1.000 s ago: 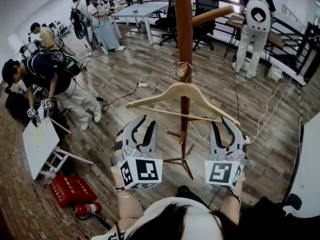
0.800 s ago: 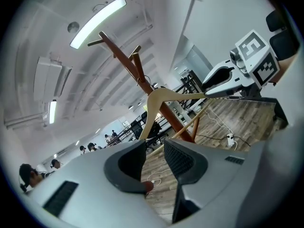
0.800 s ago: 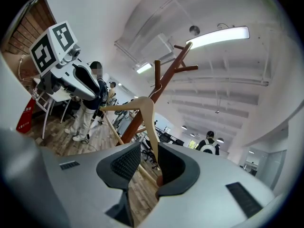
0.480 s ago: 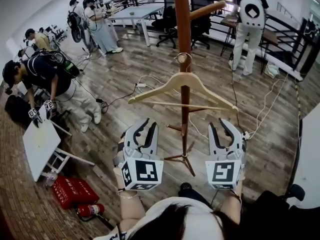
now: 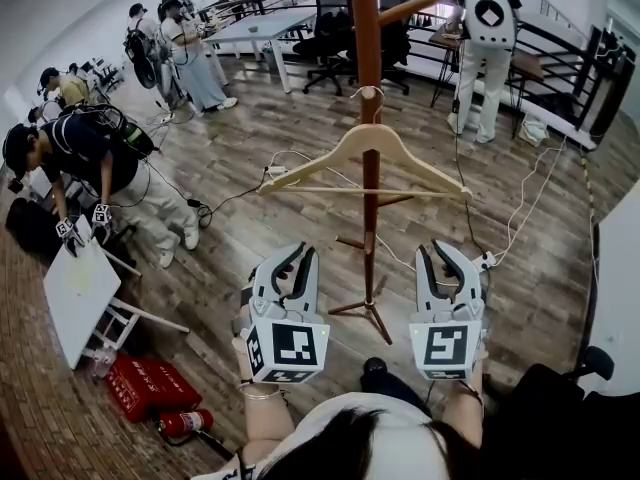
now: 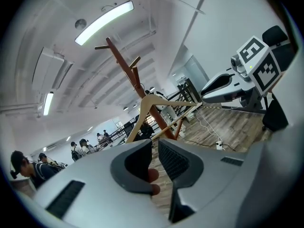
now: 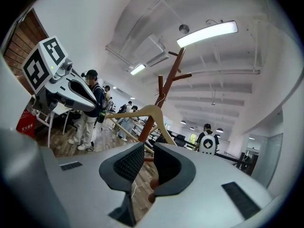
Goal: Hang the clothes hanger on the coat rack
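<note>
Hanger up, grippers clear

The clothes hanger (image 5: 371, 156) hangs on the coat rack (image 5: 366, 28). Near the rack's foot, the left gripper (image 5: 296, 258), jaws just narrowed, and the right gripper (image 5: 448, 253), slightly apart, hold nothing. Bumping the rack might unhook it.

The coat rack (image 5: 366, 28) pole stands upright in the middle and splits the near space into a left and a right lane. The clothes hanger (image 5: 345, 143) hangs across the pole, so its arms and bar block both lanes farther in. Below the bar, the air is open on either side. The rack's feet (image 5: 368, 303) and a power strip (image 5: 488, 260) lie on the floor. A person (image 5: 90, 148) bends at the far left, well apart.
</note>
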Tool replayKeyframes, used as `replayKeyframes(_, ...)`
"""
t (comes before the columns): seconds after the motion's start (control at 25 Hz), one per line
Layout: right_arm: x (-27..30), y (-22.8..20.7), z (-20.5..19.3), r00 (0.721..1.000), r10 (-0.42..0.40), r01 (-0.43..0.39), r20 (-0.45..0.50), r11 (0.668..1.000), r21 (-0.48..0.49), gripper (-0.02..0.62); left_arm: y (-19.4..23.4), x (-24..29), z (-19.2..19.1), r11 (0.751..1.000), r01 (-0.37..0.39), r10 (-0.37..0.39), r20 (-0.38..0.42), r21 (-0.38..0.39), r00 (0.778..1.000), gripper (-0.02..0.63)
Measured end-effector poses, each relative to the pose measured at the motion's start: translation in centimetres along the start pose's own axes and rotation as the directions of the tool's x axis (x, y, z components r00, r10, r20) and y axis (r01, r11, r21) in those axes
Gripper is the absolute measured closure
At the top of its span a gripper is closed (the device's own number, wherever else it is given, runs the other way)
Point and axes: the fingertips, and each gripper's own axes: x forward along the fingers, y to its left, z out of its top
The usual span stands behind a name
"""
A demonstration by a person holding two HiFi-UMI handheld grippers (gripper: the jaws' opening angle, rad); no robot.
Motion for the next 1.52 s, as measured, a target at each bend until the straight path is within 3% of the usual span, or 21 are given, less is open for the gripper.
replayKeyframes(0.84,-7.0,6.5,2.3,0.999,0.034,-0.038,0.037,0.994,0.105,0.545,-1.6,-9.2,-2.1,0.995,0.025,-0.021,0.041,-0.094,0.999,0.58)
replayKeyframes(1.52,-13.5,8.4,2.6,0.995,0.06,-0.072,0.074,0.982,0.173,0.548,-4.8,-15.0,-1.9,0.989,0.027,-0.018,0.069,-0.143,0.997,0.583)
